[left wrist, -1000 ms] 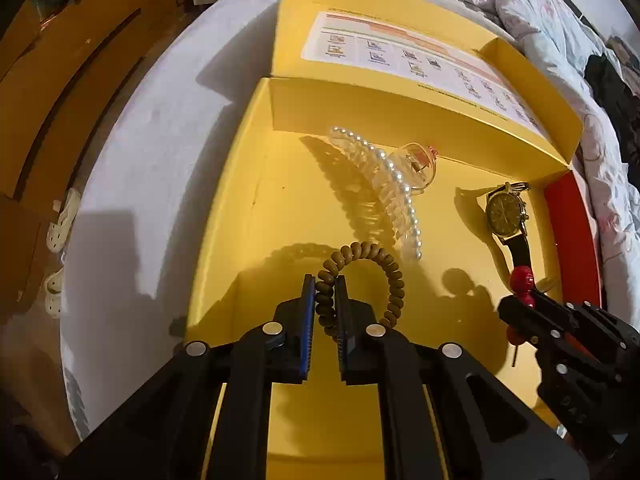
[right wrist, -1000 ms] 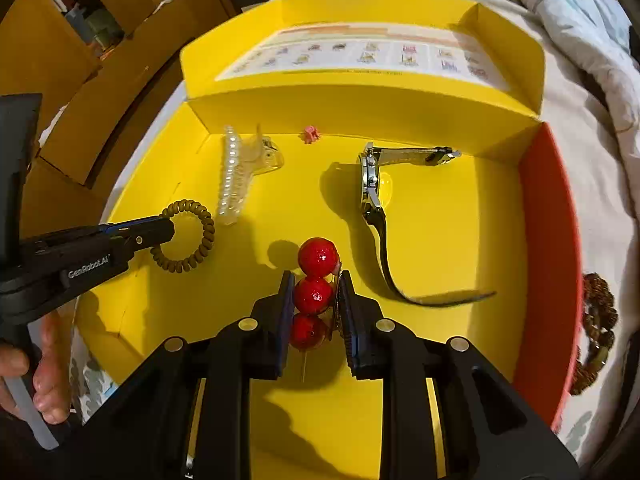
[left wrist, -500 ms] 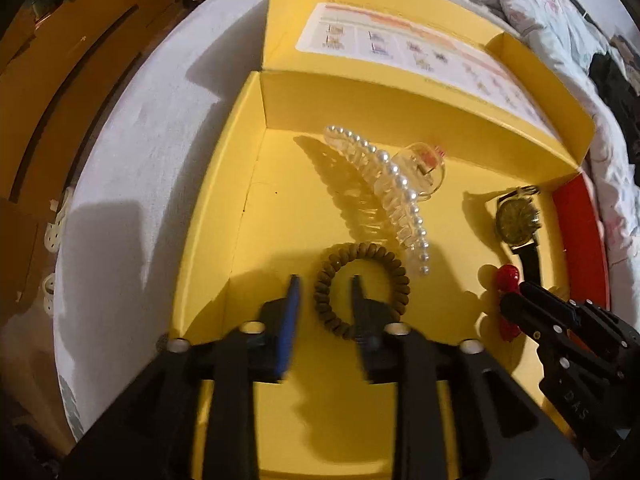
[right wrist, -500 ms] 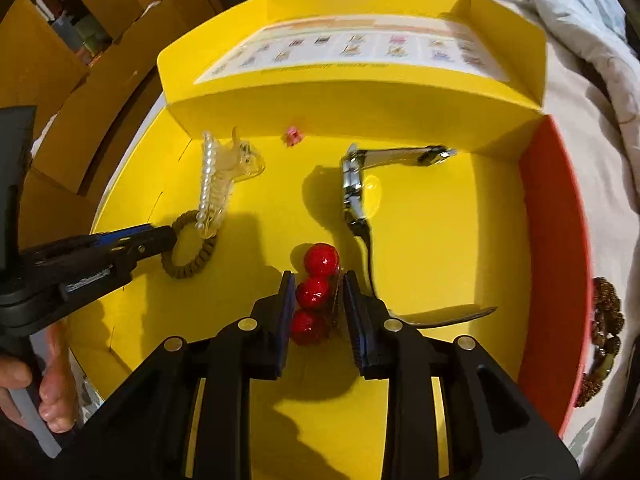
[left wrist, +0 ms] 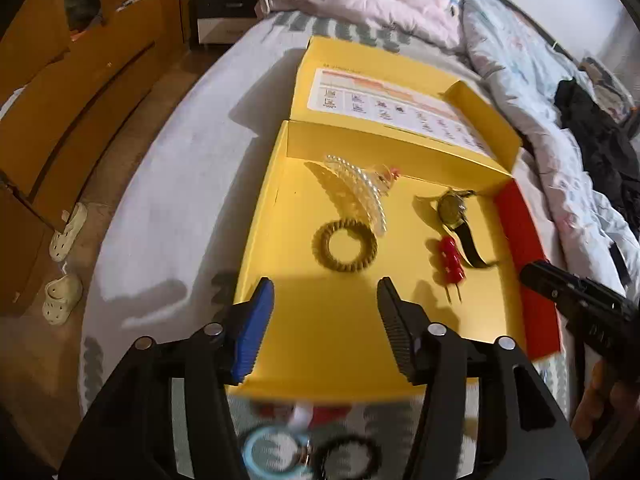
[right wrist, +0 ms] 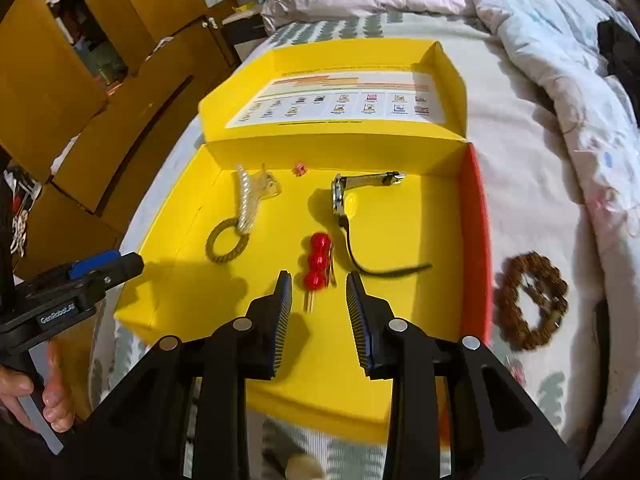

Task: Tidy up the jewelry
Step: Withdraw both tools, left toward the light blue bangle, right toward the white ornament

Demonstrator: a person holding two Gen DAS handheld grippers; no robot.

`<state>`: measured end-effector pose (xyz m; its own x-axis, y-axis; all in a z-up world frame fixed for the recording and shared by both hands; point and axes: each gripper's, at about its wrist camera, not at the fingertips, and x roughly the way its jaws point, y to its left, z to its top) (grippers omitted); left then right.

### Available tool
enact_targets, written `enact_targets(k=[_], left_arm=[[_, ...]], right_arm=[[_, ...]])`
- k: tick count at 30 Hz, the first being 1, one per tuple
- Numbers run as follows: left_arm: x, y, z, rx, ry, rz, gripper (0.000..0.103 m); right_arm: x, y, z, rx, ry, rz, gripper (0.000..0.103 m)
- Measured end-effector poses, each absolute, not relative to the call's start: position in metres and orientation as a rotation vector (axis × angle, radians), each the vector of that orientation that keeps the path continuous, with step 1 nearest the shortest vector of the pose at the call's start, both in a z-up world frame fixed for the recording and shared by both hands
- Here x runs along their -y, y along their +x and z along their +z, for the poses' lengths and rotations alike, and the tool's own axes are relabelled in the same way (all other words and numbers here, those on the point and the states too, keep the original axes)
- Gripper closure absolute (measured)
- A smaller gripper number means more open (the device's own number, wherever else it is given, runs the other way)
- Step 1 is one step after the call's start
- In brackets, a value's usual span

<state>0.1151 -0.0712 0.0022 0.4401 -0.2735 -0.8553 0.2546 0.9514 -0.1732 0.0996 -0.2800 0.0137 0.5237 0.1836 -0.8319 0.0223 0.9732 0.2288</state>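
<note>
An open yellow box [left wrist: 340,344] [right wrist: 404,304] lies on the bed. On its floor rest a brown spiral hair tie [left wrist: 344,248] [right wrist: 226,244], a pearl claw clip [left wrist: 360,188] [right wrist: 248,200], a watch [left wrist: 452,206] [right wrist: 340,198] and a red bead hairpin [left wrist: 450,260] [right wrist: 316,258]. My left gripper [left wrist: 326,286] [right wrist: 108,266] hangs above the box's near part, its jaws opening, nothing between them. My right gripper [right wrist: 318,278] [left wrist: 560,284] hovers over the hairpin, its jaws opening; the pads are clear of the beads.
A brown beaded bracelet [right wrist: 532,300] lies on the bed right of the box's red side wall [right wrist: 476,240]. Near the box's front edge lie a light blue ring [left wrist: 272,452] and a black hair tie [left wrist: 348,458]. A small pink piece [right wrist: 299,168] sits by the back wall. Rumpled bedding lies behind.
The left gripper let go of the spiral hair tie, the right let go of the red bead hairpin. Both opened, rose and drew back; both items now lie on the box floor.
</note>
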Motion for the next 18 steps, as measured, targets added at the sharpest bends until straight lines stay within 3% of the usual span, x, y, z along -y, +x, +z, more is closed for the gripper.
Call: enact_targets(k=[7, 18], left_arm=[[0.048, 0.071, 0.003, -1.038, -0.033, -0.326, 0.046], [0.022, 0.039, -0.03, -1.089, -0.027, -0.278, 0.041]], right_arm=[[0.273, 0.04, 0.024, -1.007, 0.22, 0.108, 0.07], [0.256, -0.025, -0.03, -1.081, 0.264, 0.122, 0.069]])
